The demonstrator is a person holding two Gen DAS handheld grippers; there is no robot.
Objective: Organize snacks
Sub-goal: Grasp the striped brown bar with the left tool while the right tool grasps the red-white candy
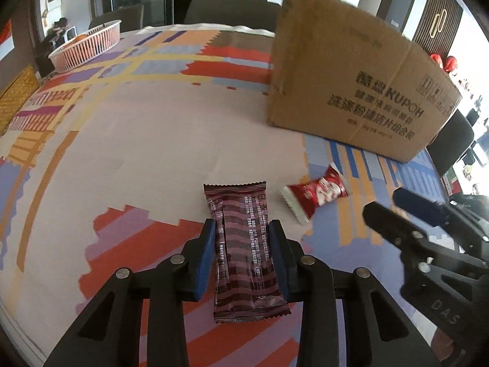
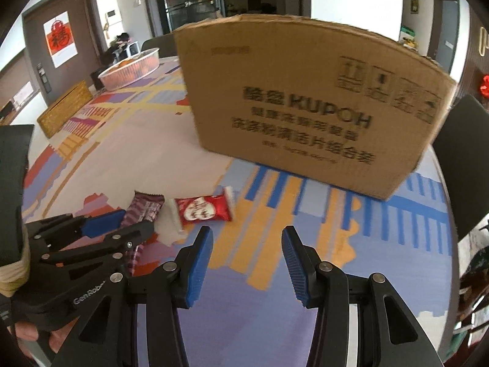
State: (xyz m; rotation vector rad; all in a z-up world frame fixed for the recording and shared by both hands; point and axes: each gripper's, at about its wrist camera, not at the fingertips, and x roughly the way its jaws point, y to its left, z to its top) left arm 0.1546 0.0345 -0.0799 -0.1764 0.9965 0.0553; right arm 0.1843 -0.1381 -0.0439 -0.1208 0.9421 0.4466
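Left wrist view shows the left gripper [image 1: 241, 255] with its blue pads against the two long edges of a maroon bar [image 1: 243, 253], which lies flat on the patterned tabletop [image 1: 137, 140]. The jaws look clamped on the bar at about its middle. A red packet [image 1: 314, 197] lies just beside the bar, towards the cardboard box [image 1: 360, 91], and a pink basket [image 1: 88, 44] sits well apart at the far edge.

In the right wrist view the right gripper [image 2: 247, 257] hovers over bare tabletop with its jaws apart and nothing between them; the red packet lies ahead and a little to its left, near the left gripper.

Risks, as I judge them:
- The wrapper is thin and glossy. Pinched by its edges, it may buckle or slide out when lifted, dropping the bar.
- The grip sits on the sides only; if the pads caught mostly film, the bar could swing or rotate in transit.
- The two grippers work close together. Reaching for the red packet could knock the left one or nudge the bar.
- The packet is low and flat, so jaws coming in shallow might push it along the cloth towards the box rather than catch it.
- The box is tall; I cannot tell whether its top is open, so a carry there may clip the rim.
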